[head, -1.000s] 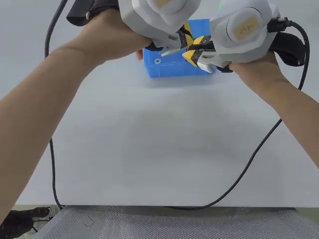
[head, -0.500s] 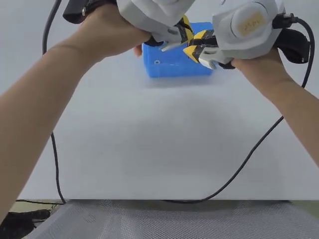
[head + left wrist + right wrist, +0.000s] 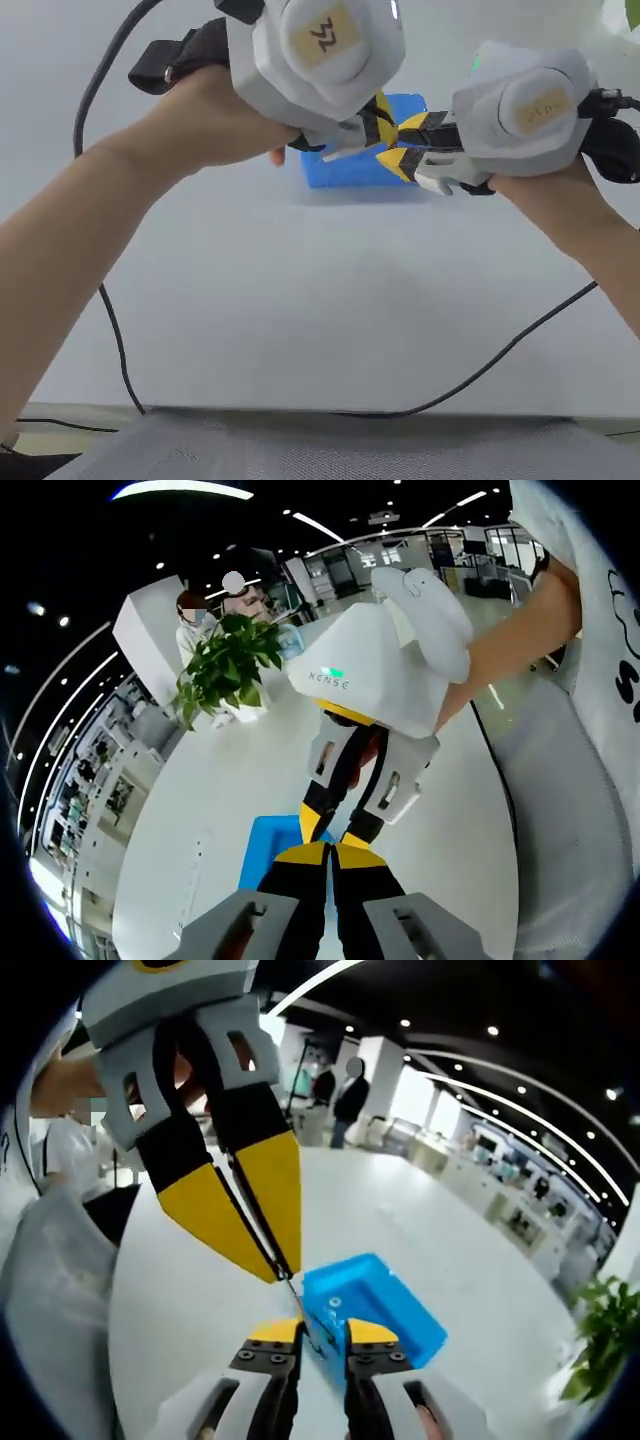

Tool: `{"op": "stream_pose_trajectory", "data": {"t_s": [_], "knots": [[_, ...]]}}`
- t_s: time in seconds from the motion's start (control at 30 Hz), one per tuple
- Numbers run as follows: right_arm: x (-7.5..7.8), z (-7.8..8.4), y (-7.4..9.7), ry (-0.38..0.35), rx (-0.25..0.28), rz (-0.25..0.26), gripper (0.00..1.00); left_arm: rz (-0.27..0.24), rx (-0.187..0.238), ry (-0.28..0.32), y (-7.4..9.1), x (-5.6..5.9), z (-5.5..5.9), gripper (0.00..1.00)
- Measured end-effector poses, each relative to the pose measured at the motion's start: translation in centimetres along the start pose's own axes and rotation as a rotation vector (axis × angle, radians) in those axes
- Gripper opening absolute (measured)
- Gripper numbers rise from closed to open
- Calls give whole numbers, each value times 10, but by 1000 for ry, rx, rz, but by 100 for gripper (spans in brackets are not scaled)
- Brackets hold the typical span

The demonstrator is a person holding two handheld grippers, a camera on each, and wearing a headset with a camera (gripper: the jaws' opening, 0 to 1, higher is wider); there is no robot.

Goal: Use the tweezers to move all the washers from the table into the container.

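Observation:
My left gripper (image 3: 388, 132) and right gripper (image 3: 402, 152) meet tip to tip in the air, just in front of the blue container (image 3: 345, 172). Thin tweezers (image 3: 262, 1222) run out from between the left gripper's (image 3: 285, 1270) shut yellow fingers. Their lower end goes in between the jaws of my right gripper (image 3: 322, 1335), which stand close together on it. In the left gripper view my own jaws (image 3: 332, 854) are pressed together, and the right gripper (image 3: 336, 830) comes down onto them from above. The container (image 3: 385, 1305) sits on the table below the tips.
The white table (image 3: 300, 290) stretches toward me, with a grey mesh strip at its front edge (image 3: 300, 445). Black cables (image 3: 500, 350) (image 3: 112, 330) trail across both sides. A potted plant (image 3: 225, 670) stands far off on the table.
Both grippers have stayed tip to tip by the container and have come up closer to the head camera. The head view itself has shifted.

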State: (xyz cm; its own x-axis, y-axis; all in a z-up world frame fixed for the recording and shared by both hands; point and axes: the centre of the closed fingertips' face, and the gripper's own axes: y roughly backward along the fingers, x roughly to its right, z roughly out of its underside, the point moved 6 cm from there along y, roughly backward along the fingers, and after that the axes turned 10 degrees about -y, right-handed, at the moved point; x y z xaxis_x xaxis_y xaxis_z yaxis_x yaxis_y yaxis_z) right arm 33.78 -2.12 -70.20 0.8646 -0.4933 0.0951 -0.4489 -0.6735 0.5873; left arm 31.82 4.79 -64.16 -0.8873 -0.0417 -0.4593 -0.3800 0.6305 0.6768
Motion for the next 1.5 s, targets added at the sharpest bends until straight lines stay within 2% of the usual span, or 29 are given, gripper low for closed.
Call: {"op": "stream_pose_trajectory", "data": {"t_s": [0.07, 0.17, 0.37, 0.47, 0.57, 0.67, 0.9, 1.0, 1.13, 1.3, 1.4, 1.5], "knots": [[-7, 5, 4, 33, -24, -10, 13, 17, 12, -6, 6, 9, -5, 0], [-16, 11, 7, 36, -43, -35, 13, 40, 24, -15, 8, 19, -8, 0], [-27, 22, 16, 70, -74, -51, 13, 72, 35, -44, 13, 34, -14, 0], [-28, 24, 18, 61, -79, -55, 13, 40, 4, -10, 28, 42, -14, 0], [-33, 25, 20, 54, -79, -68, 14, 36, 2, -1, 37, 50, -16, 0], [-41, 27, 21, 87, -87, -92, 9, 52, 3, -35, 35, 52, -15, 0], [-54, 40, 23, 136, -128, -131, 8, 98, -14, -73, 34, 64, -8, 0], [-58, 49, 24, 185, -176, -137, 7, 115, -11, -38, 26, 68, 3, 0], [-65, 62, 19, 211, -213, -147, 7, 141, -31, -24, 13, 78, 25, 0], [-69, 78, 11, 205, -249, -156, 7, 158, -34, 1, -4, 91, 42, 0], [-70, 88, 3, 196, -280, -157, 7, 156, -65, 6, -14, 96, 53, 0], [-69, 97, -4, 203, -307, -150, 7, 148, -82, 48, -28, 105, 65, 0]]}}
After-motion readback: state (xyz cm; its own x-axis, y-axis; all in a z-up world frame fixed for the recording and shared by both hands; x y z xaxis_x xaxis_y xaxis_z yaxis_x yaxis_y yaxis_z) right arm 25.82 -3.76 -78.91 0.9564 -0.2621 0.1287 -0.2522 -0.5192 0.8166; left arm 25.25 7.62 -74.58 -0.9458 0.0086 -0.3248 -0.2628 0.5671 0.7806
